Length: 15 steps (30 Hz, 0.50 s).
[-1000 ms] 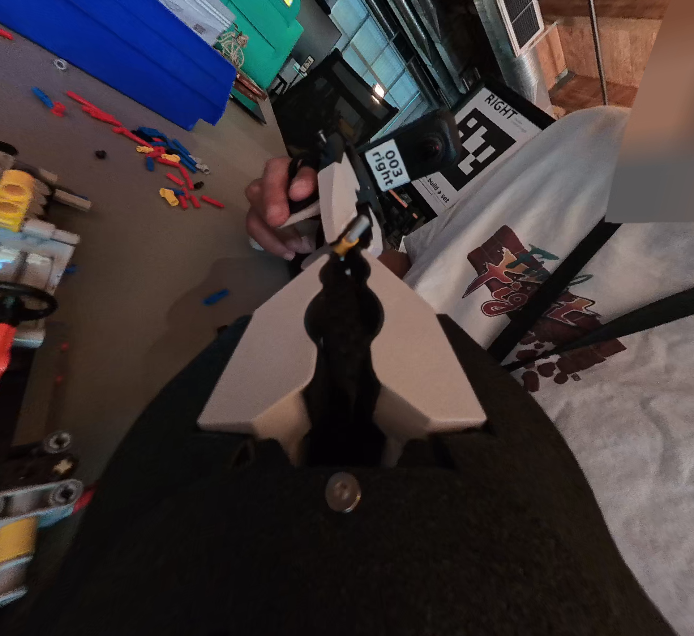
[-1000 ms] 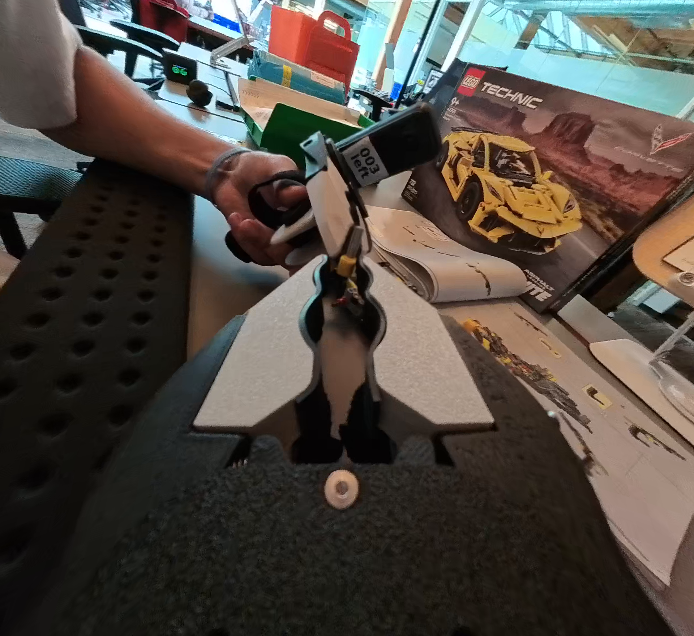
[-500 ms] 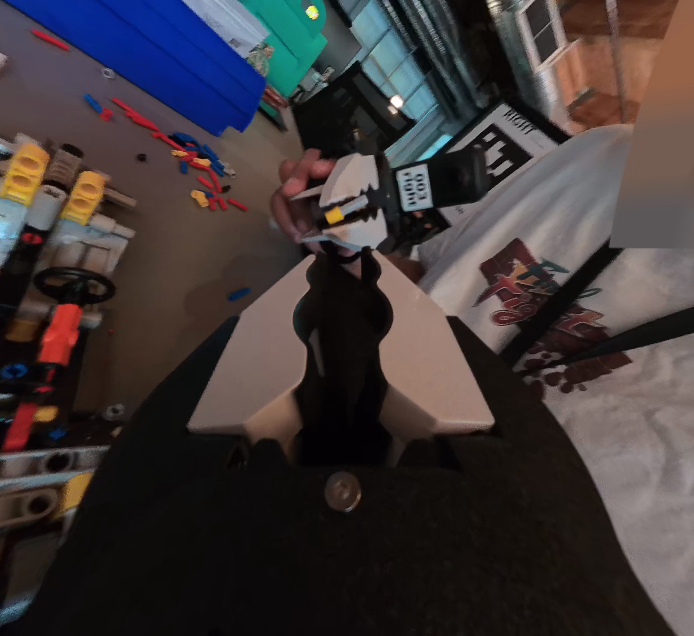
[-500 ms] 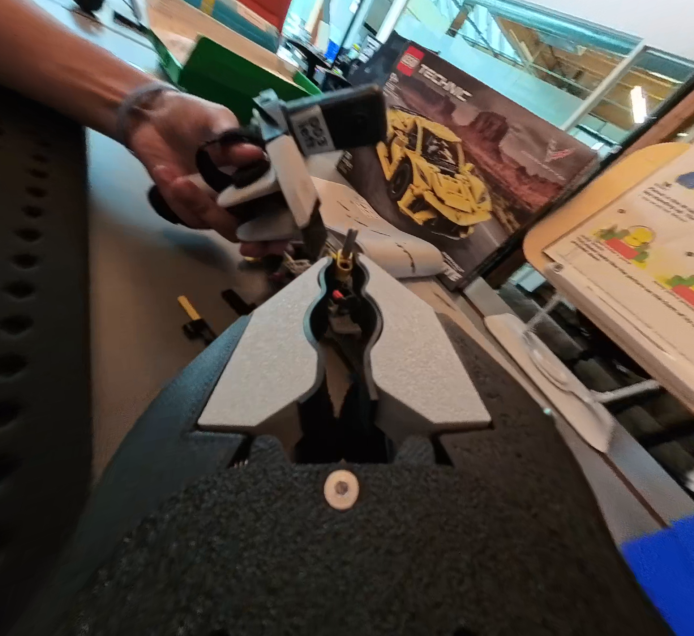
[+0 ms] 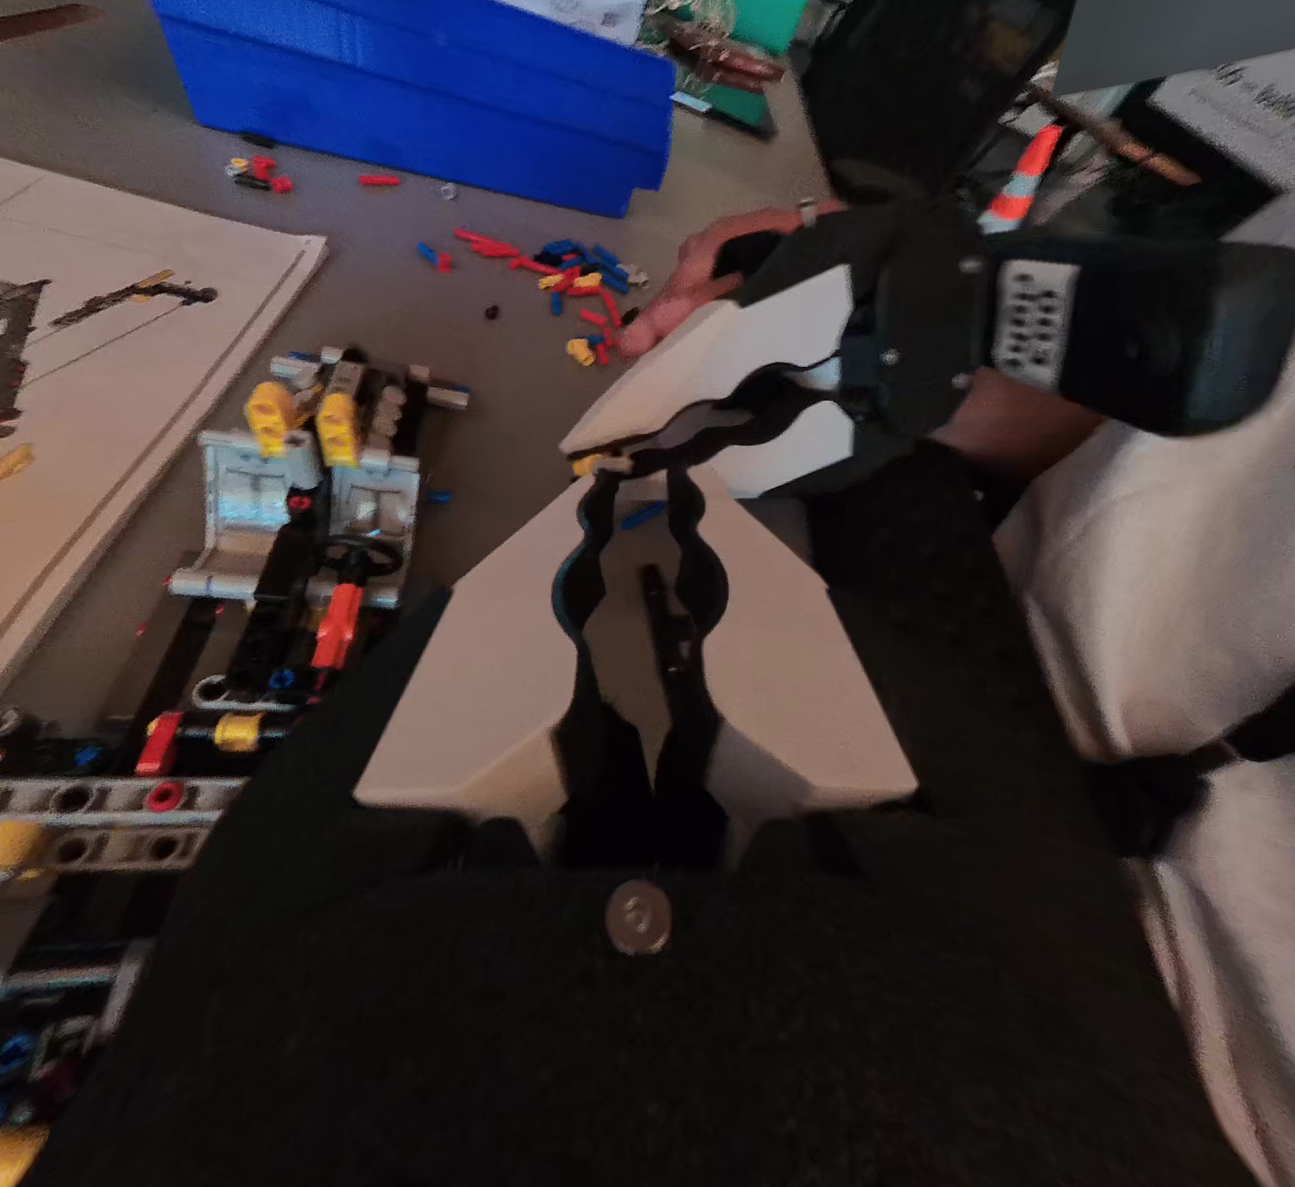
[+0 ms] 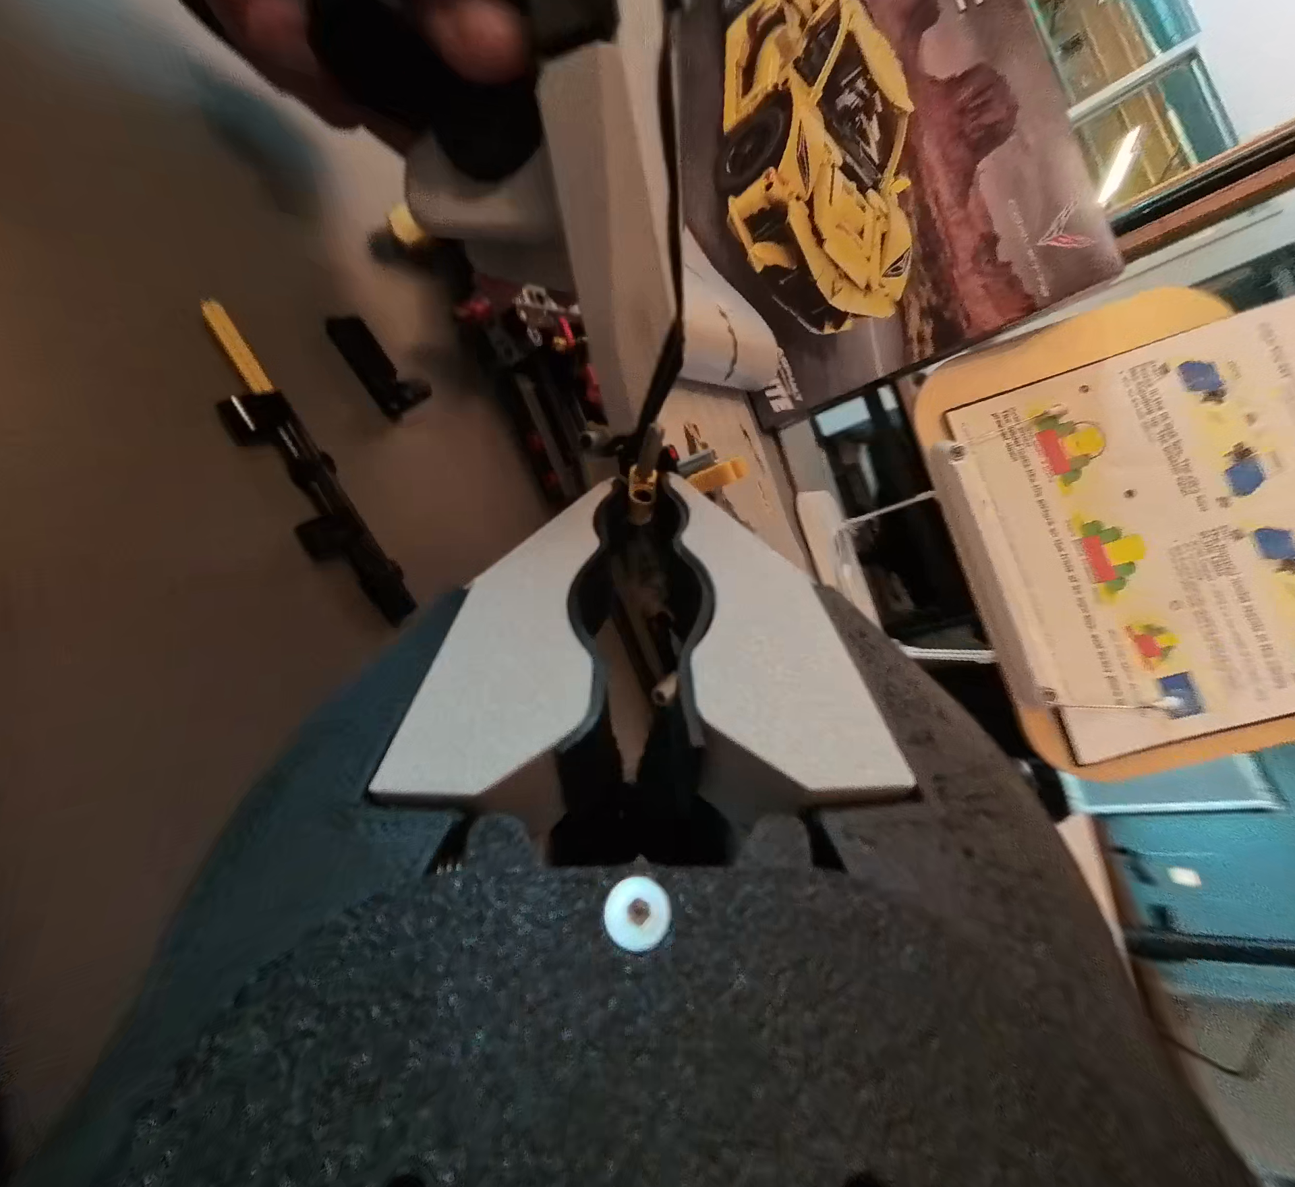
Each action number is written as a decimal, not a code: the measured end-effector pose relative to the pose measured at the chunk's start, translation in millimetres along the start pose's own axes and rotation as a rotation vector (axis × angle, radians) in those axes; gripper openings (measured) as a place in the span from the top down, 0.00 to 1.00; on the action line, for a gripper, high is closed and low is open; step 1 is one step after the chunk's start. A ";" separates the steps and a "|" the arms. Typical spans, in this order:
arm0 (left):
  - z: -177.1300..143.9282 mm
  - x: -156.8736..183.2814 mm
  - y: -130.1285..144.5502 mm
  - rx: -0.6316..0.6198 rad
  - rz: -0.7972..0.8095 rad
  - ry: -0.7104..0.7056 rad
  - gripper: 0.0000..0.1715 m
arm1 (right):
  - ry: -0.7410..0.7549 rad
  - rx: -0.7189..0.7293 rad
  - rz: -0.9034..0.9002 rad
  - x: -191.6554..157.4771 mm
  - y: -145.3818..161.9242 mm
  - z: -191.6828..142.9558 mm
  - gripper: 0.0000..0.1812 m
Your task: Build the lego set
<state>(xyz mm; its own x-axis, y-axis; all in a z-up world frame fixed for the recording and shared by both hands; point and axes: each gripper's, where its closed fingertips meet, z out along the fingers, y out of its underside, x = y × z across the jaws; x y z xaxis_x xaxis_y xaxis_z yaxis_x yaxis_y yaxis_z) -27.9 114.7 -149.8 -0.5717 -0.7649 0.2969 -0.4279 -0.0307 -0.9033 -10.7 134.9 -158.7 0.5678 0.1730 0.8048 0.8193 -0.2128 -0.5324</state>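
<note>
In the left wrist view my left gripper (image 5: 634, 484) is slightly open over the table, and a thin black piece (image 5: 664, 617) shows in its gap. I cannot tell whether it is held. My right gripper (image 5: 595, 463) comes in from the right, level with the left fingertips, shut on a small yellow-and-grey piece (image 5: 592, 463). In the right wrist view my right gripper (image 6: 641, 488) pinches that yellow piece (image 6: 641, 479), and the left gripper (image 6: 581, 186) reaches down to it from above. The partly built chassis (image 5: 315, 523) lies to the left and also shows in the right wrist view (image 6: 539, 382).
A blue bin (image 5: 420, 67) stands at the back, with a pile of loose red, blue and yellow pins (image 5: 574, 284) before it. An instruction sheet (image 5: 105, 347) lies at the left. A black beam with a yellow axle (image 6: 280, 431), the set's box (image 6: 876, 137) and a card stand (image 6: 1121, 523) are nearby.
Both grippers have tilted down toward the table. My left gripper has gone from shut to slightly open. My right gripper keeps the yellow piece and now sits at the left fingertips from the right.
</note>
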 end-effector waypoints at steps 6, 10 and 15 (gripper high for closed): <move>4.7 -13.6 10.6 -0.081 0.081 -0.147 1.00 | -0.019 -0.065 -0.136 -14.1 2.9 5.3 0.96; 3.5 -17.9 12.1 -0.108 0.186 -0.237 0.98 | 0.000 -0.089 -0.167 -12.3 5.8 6.5 0.96; 6.5 -22.2 23.1 -0.171 0.172 -0.258 0.94 | 0.027 -0.123 -0.233 -10.5 10.2 8.2 0.96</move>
<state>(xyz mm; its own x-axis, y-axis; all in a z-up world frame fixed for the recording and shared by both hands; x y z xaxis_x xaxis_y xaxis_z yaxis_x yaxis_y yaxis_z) -20.5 126.7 -179.3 -0.4589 -0.8877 0.0371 -0.4645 0.2041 -0.8618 -7.7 138.8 -174.7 0.3612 0.2055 0.9096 0.9110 -0.2858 -0.2972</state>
